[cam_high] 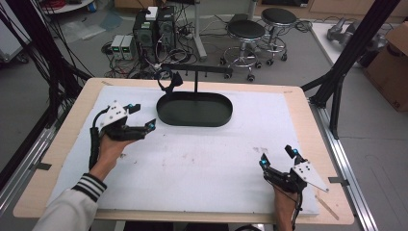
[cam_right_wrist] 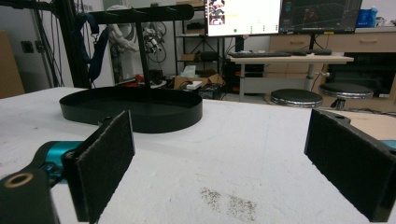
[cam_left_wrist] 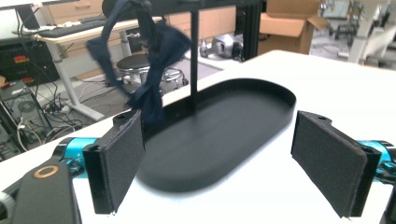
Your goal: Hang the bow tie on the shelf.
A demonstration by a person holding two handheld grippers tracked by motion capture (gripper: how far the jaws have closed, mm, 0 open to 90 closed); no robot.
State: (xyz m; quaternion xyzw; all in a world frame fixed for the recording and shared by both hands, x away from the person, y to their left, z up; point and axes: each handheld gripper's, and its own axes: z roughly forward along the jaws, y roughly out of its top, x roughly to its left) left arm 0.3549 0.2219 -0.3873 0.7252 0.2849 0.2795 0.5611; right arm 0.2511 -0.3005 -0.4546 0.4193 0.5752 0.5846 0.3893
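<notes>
- The left gripper (cam_high: 143, 115) was open and held nothing, just beside the black tray (cam_high: 195, 109).
- One dark blue bow tie (cam_left_wrist: 154, 70) hung floppy from the stand's bar (cam_high: 196, 68).
- The right gripper (cam_high: 278, 157) was open too, far from the tray.

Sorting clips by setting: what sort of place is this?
Probably a lab or workshop: computer towers with tangled cables on the floor, stools, and monitors on desks behind the table.
</notes>
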